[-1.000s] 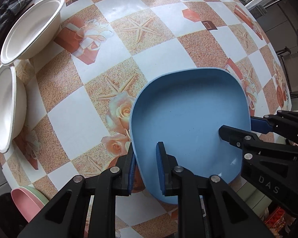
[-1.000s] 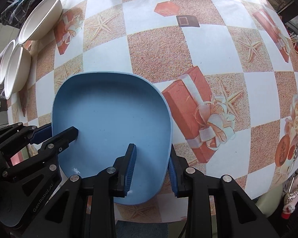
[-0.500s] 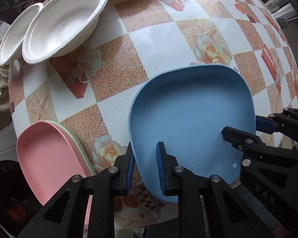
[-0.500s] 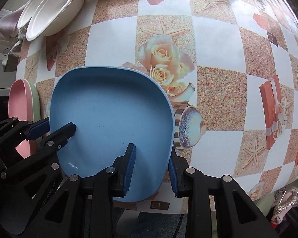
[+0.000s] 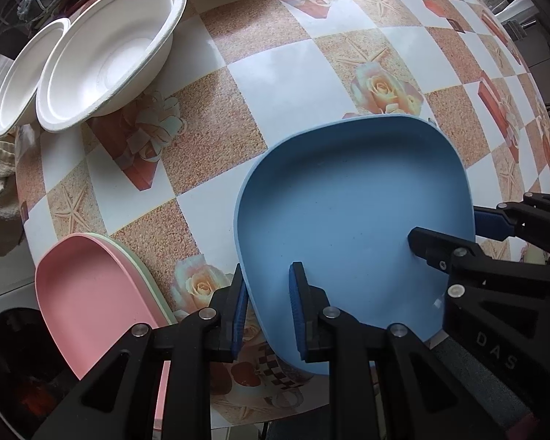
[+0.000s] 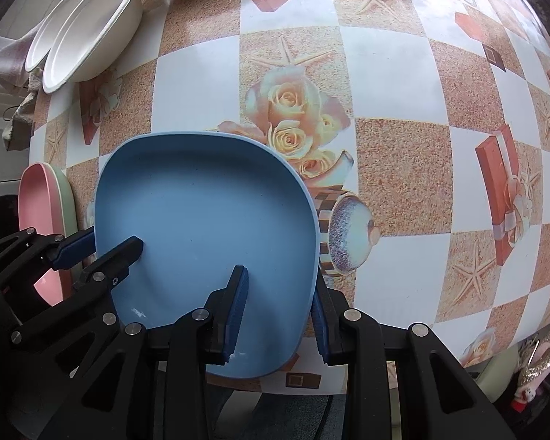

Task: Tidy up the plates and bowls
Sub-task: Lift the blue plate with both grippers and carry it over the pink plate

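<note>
Moved: blue plate (image 5: 352,220) carried left across the table since a second ago; pink plate (image 5: 91,293) has come into view and now lies near its left edge, and the white bowls look closer.
Blue plate: held over the near part of the table (image 5: 275,66), gripped on both sides; whether its underside touches the cloth cannot be told.
Left gripper (image 5: 267,304): clamped on the plate's left near rim, one finger inside, one outside.
Right gripper (image 6: 277,306): clamped on the plate's right near rim in the same manner.
Step in hand: judged to be carrying the blue plate toward the plate stack.
Next move: likely a further shift left, a lift above the pink rim, then lowering square onto the stack before both claws part; corners should line up so it nests.
Risk: rim catching the pink plate's edge, which overhangs the table.
Plate stack: pink plate on top of a green plate (image 5: 143,267), at the table's near-left corner; nothing in them.
White bowls (image 5: 110,62): three seen, far-left side, overlapping rather than nested; all hold nothing.
Cloth (image 5: 0,198): hangs off the left edge below the bowls.
Blue plate contents: nothing but a small white fleck.
</note>
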Action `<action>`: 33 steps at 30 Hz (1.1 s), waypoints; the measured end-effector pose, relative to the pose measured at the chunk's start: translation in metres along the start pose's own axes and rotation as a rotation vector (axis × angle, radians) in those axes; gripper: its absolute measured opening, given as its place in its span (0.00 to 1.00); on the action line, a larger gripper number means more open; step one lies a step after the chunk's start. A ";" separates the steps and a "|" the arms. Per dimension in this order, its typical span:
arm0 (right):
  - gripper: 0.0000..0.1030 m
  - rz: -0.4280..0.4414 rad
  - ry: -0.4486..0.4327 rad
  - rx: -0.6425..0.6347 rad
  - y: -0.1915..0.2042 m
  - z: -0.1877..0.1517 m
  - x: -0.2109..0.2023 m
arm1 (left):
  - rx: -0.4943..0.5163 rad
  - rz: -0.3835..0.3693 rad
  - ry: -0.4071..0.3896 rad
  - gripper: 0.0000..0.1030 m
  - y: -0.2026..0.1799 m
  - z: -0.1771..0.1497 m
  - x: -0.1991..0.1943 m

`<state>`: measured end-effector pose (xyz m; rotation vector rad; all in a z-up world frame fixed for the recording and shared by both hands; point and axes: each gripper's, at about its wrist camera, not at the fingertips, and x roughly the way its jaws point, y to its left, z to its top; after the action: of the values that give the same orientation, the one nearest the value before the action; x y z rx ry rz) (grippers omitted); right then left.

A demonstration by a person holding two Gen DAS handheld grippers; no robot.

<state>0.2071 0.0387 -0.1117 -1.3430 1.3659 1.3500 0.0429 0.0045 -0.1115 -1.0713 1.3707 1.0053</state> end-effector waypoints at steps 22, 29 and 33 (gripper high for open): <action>0.50 -0.024 0.004 -0.049 0.016 0.000 0.002 | -0.006 -0.034 -0.001 0.22 -0.010 0.009 0.005; 0.24 0.098 0.007 0.125 -0.020 -0.002 -0.002 | -0.006 -0.045 0.001 0.22 -0.008 0.009 0.005; 0.18 0.149 0.019 0.198 -0.039 -0.005 -0.004 | -0.006 -0.051 -0.001 0.21 -0.008 0.010 0.004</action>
<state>0.2464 0.0391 -0.1138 -1.1435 1.5942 1.2635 0.0528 0.0116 -0.1165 -1.1046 1.3341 0.9731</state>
